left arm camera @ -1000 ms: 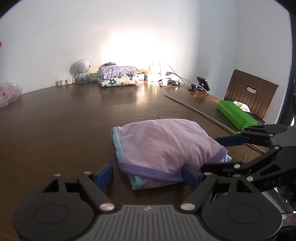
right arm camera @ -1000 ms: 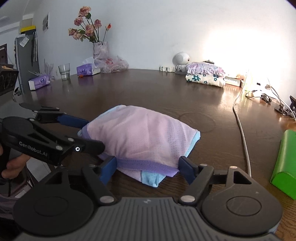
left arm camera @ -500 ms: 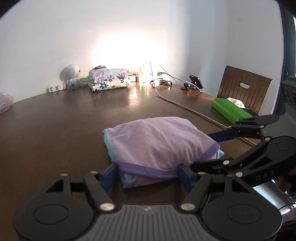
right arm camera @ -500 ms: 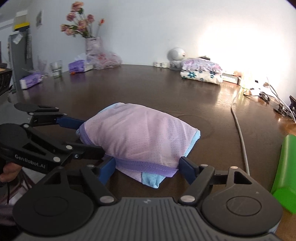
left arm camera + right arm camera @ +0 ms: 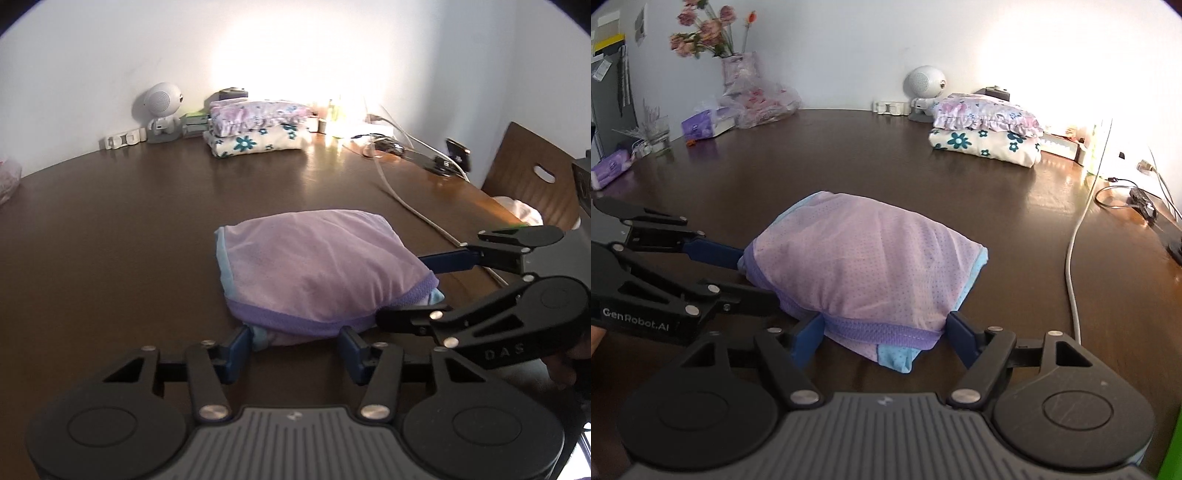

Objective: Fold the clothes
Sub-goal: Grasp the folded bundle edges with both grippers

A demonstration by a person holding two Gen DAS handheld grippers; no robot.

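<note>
Lilac folded garment [image 5: 317, 273] lies on desk [image 5: 110, 240]; my left hand-held gripper [image 5: 295, 345], jaws just closing, and right hand-held gripper [image 5: 882, 338] straddle its hem, apparently unclamped.

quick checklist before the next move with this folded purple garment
1. Left tool straddles near hem of purple garment: ok; its jaws have just been closing.
2. Right tool straddles its hem edge: ok.
3. Pads pressing cloth: cannot tell.
4. Bundle stays folded, light blue corner poking out: not ok.
5. Path to folded stack free on table: ok.
6. White cable apart from garment: ok.
</note>
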